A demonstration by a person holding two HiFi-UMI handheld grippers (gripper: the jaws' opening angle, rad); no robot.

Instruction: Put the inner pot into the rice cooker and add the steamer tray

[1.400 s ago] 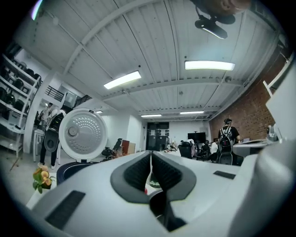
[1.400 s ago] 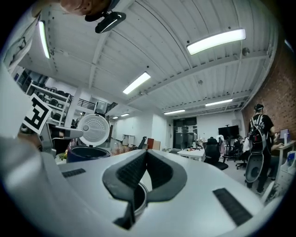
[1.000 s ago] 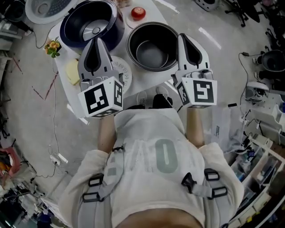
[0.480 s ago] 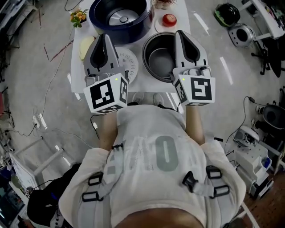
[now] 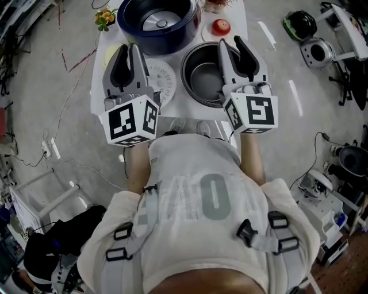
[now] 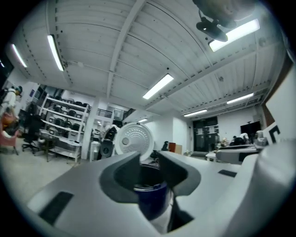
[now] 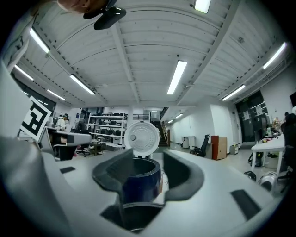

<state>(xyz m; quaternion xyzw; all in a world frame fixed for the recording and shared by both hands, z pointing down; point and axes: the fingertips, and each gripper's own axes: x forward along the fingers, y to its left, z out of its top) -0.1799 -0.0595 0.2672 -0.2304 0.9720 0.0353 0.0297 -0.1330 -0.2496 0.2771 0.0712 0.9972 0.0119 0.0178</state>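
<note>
A white table (image 5: 238, 15) stands on a grey floor (image 5: 52, 86) with cables on it. The gripper views show a big room with a white ceiling, long lights and shelves (image 6: 60, 125).

The blue cooker (image 5: 158, 20) sits at the far side of the table. The top edge of the head view cuts it off. Its white lid (image 7: 142, 136) stands up. The pot (image 5: 201, 69) sits on the table just in front of the cooker, a bit to the right, not in it. The right gripper (image 5: 230, 43) covers its right rim. The white tray (image 5: 164, 80) with holes lies flat, just left of the pot. The left gripper (image 5: 129, 49) hides part of the tray. It also hides part of a yellow thing (image 5: 110, 54) that I cannot name.

Flowers (image 5: 103, 17) and a red round thing (image 5: 221, 26) sit near the cooker.

The jaws of both grippers have just been opening. The left ones are a little apart, the right ones wider. Nothing is held in them.
</note>
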